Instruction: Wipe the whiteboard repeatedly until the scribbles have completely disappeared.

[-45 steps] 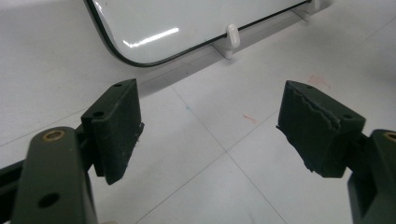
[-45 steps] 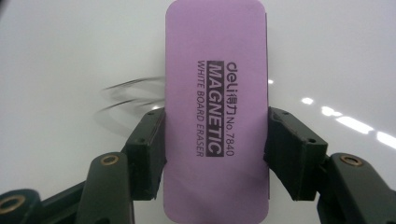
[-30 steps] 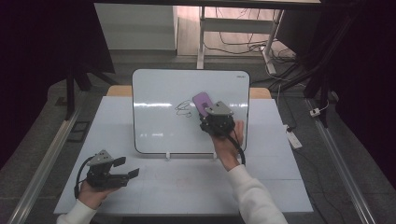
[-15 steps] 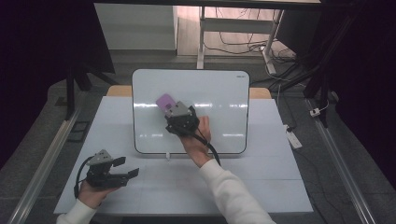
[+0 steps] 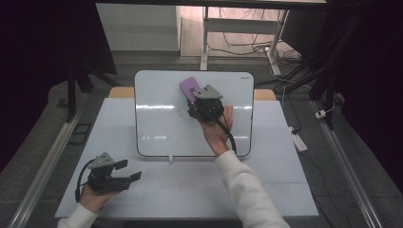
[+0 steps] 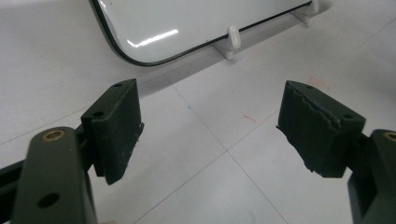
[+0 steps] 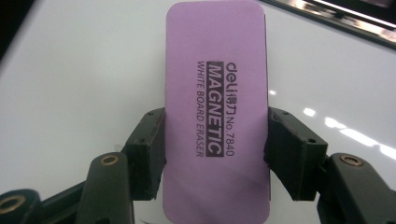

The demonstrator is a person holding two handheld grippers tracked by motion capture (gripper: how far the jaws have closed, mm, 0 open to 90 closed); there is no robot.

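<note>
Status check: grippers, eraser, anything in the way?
Right gripper shut on eraser, over the whiteboard. Left gripper open, nothing between jaws. Faint marks beside eraser; nothing in the way.

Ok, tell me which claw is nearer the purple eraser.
Right. The right claw is clamped on the purple eraser over the whiteboard; the left claw sits open on the table, well apart.

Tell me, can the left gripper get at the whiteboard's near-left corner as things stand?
Probably yes. The left gripper rests open and empty on the table, just short of the whiteboard; bare tabletop lies between them. The right gripper, shut on the purple eraser, works farther up the board.
</note>
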